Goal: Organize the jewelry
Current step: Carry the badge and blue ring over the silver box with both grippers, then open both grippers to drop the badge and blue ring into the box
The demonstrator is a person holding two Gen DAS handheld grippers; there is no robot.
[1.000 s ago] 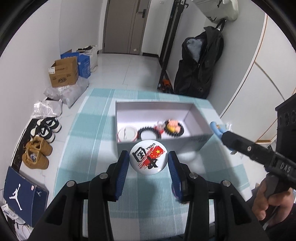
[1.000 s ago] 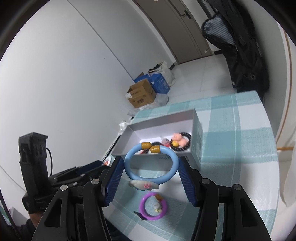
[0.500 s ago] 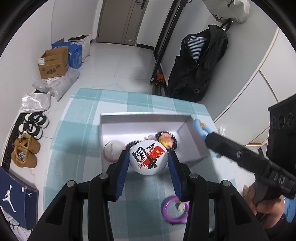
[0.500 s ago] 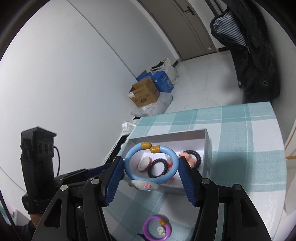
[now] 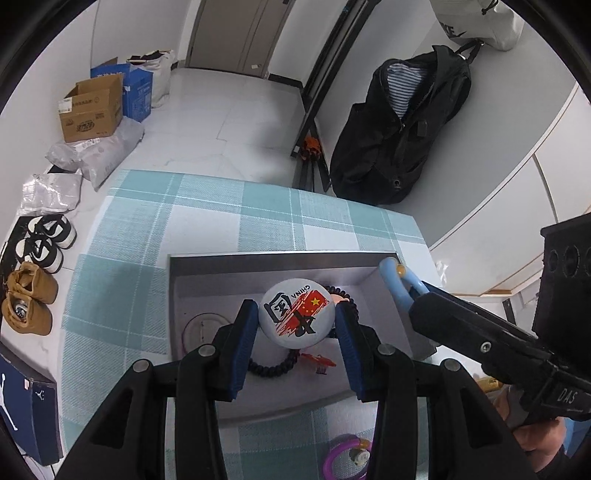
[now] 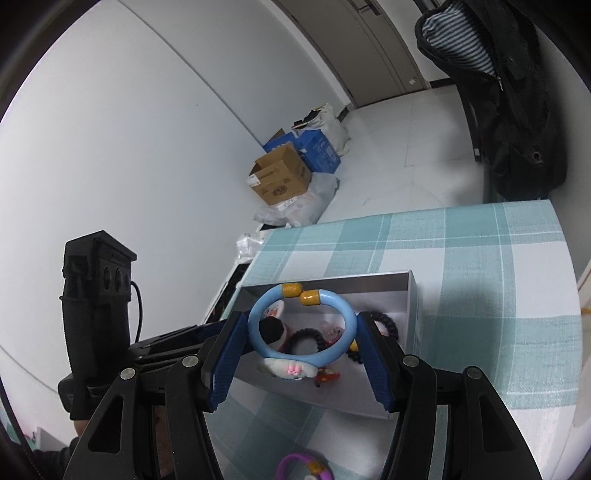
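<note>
1 grey box [image 5: 280,260] on worktop. 1 round badge [image 5: 295,318], 1 blue bangle [image 6: 301,326], 1 purple ring [image 5: 341,456], 2 black bead bracelets [image 6: 306,338] [image 6: 384,325], 1 red clip [image 5: 319,362]. 2 pr shoes [image 5: 27,302] on floor.

Your background is pretty busy, honestly. The desk wears a teal and white checked cloth [image 5: 207,206]. On the floor by the wall you've got an open cardboard box [image 5: 92,109] with a blue carton [image 5: 138,88] right behind it and a white sack [image 5: 159,74] further back. Couple of grey plastic mailer bags [image 5: 99,153] slumped in front of the box. Nearer the desk edge there's a pair of black and white sneakers [image 5: 44,242], then tan boots [image 5: 27,299], then a navy shoebox [image 5: 26,410] with a jumping-figure logo. On the other side a black jacket [image 5: 402,125] with striped lining hangs against the wall, next to a black stand [image 5: 314,122]. Grey door [image 5: 236,33] at the back.
</note>
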